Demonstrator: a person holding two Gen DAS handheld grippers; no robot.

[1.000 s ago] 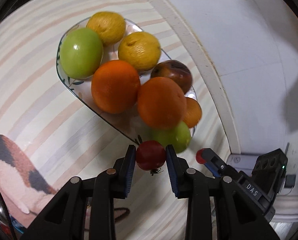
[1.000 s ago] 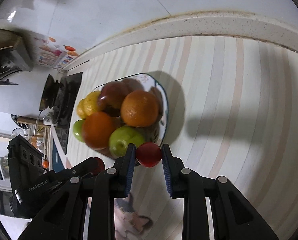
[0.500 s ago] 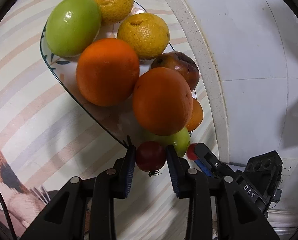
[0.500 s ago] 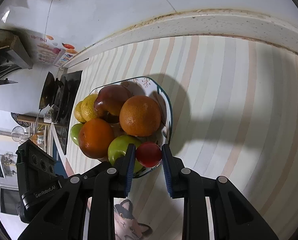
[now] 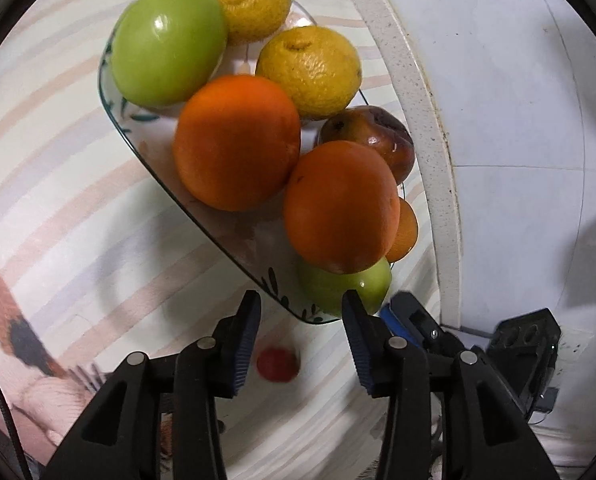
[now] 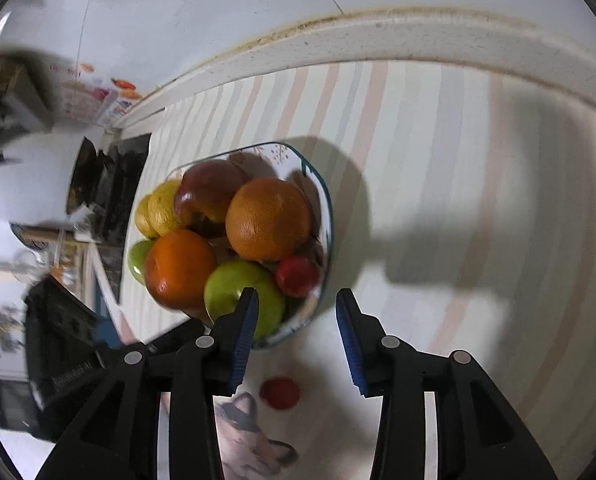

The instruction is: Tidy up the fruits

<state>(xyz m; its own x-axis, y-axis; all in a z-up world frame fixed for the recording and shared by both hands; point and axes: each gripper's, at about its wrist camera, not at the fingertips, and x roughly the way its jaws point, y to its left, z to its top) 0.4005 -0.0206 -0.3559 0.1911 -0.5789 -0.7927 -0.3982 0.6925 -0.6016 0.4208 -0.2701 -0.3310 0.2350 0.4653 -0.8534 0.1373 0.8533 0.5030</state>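
Observation:
A patterned plate (image 5: 122, 120) holds two oranges (image 5: 238, 140), green apples (image 5: 166, 44), yellow citrus (image 5: 309, 68) and a dark red apple (image 5: 373, 140); the plate also shows in the right wrist view (image 6: 325, 216). My left gripper (image 5: 299, 322) is open and empty; a small red fruit (image 5: 278, 364) lies on the striped cloth below it, outside the plate. My right gripper (image 6: 296, 318) is open and empty; a small red fruit (image 6: 298, 276) rests inside the plate by a green apple (image 6: 242, 296). The fruit on the cloth (image 6: 280, 393) shows there too.
The striped cloth (image 5: 78, 240) covers the counter, with a cat picture (image 6: 254, 436) near its front. A raised stone edge (image 5: 429, 120) and white wall run behind the plate. A stove with a dark pan (image 6: 98, 180) stands far left. The right gripper's body (image 5: 525, 344) sits beside my left one.
Both grippers opened and let go of their small red fruits. The right one's fruit landed in the plate; the left one's fruit dropped onto the cloth outside it.

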